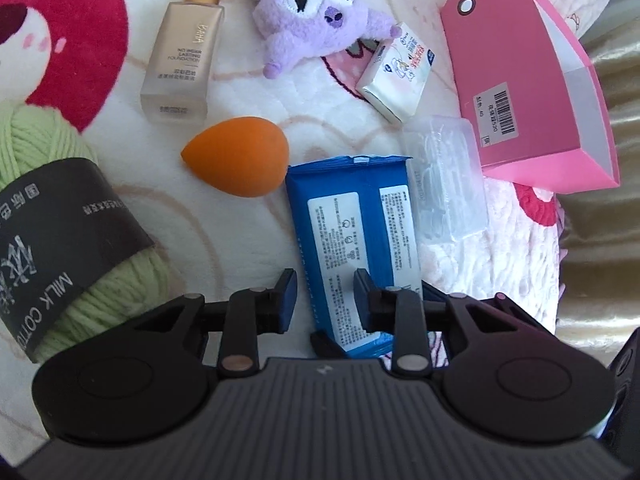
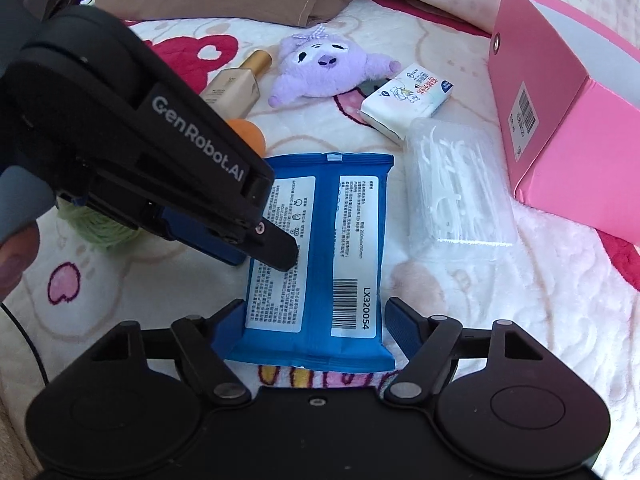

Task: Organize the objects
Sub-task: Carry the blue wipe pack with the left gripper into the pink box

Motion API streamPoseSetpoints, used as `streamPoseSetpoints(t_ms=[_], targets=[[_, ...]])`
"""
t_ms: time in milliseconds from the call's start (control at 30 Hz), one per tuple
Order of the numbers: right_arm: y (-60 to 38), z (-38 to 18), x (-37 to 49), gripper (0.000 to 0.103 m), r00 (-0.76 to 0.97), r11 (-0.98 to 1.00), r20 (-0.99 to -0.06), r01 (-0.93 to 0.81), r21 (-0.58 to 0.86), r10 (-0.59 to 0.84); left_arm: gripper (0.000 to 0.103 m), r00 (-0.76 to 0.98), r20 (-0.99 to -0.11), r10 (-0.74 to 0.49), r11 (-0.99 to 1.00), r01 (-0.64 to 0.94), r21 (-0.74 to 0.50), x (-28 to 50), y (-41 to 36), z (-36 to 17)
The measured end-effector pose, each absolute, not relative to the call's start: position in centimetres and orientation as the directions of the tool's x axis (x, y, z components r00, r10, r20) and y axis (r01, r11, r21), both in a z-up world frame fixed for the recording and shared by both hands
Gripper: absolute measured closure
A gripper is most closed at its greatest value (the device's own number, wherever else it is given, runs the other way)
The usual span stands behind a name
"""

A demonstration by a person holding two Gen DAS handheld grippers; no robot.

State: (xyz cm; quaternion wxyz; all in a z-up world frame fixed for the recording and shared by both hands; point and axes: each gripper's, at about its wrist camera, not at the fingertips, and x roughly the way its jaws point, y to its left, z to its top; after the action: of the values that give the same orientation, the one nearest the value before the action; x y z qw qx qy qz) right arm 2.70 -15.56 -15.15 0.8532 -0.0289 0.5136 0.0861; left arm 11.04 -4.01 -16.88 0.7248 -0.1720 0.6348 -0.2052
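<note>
A blue wipes pack (image 1: 352,236) lies label up on the blanket. My left gripper (image 1: 325,296) is open, its fingers over the pack's left half near the close end. In the right wrist view my right gripper (image 2: 314,326) is open, its blue pads on either side of the pack (image 2: 320,264), and the left gripper (image 2: 276,252) reaches in from the left onto the pack. A pink open box (image 1: 532,80) stands at the right and also shows in the right wrist view (image 2: 560,120).
On the blanket lie an orange makeup sponge (image 1: 238,156), a foundation bottle (image 1: 184,56), a purple plush (image 1: 320,16), a small tissue pack (image 1: 396,76), a clear floss-pick case (image 2: 460,184) and green yarn (image 1: 52,232).
</note>
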Motion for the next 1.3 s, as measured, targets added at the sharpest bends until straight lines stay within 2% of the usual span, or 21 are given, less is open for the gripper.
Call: streamPoseSetpoints(t_ms=[67,200,400,533,700,867,1100,1300], targets=[[-15.9,-14.8,2.3,0.034,0.469,0.981,-0.873,-0.187,0.051,0.134,0.075,0.113,-0.839,-0.532,0.846,0.077,-0.527,10.9,-4.3,-16.9],[-16.1,-14.3,2.2,0.039,0.488,0.977,-0.861,-0.208,0.048,0.146,0.075,0.151,-0.835,-0.529,0.849,0.095,-0.52,9.9,-4.6,-16.3],[-17.5,-13.4,2.3,0.044,0.459,0.971,-0.858,-0.172,0.168,0.229,0.077,0.21,-0.844,-0.494,0.87,0.128,-0.477,8.6,-5.1,-15.5],[-17.6,-13.4,2.0,0.044,0.468,0.962,-0.847,-0.217,0.167,0.253,0.077,0.23,-0.847,-0.48,0.877,0.149,-0.456,7.9,-5.4,-15.1],[-17.1,-14.8,2.3,0.041,0.451,0.955,-0.862,-0.272,0.115,0.233,0.075,0.198,-0.85,-0.489,0.872,0.088,-0.481,8.3,-5.1,-16.6],[-17.6,-14.9,2.8,0.04,0.445,0.954,-0.859,-0.261,0.145,0.253,0.08,0.233,-0.825,-0.515,0.853,0.037,-0.521,7.9,-4.3,-16.3],[-17.9,-10.6,2.4,0.044,0.491,0.928,-0.829,-0.363,0.085,0.268,0.08,0.32,-0.759,-0.567,0.814,0.075,-0.576,6.4,-4.1,-11.7],[-22.3,-4.7,3.2,0.044,0.61,0.96,-0.758,-0.271,0.071,0.229,0.08,0.366,-0.686,-0.628,0.776,0.23,-0.588,8.3,-8.5,-5.3]])
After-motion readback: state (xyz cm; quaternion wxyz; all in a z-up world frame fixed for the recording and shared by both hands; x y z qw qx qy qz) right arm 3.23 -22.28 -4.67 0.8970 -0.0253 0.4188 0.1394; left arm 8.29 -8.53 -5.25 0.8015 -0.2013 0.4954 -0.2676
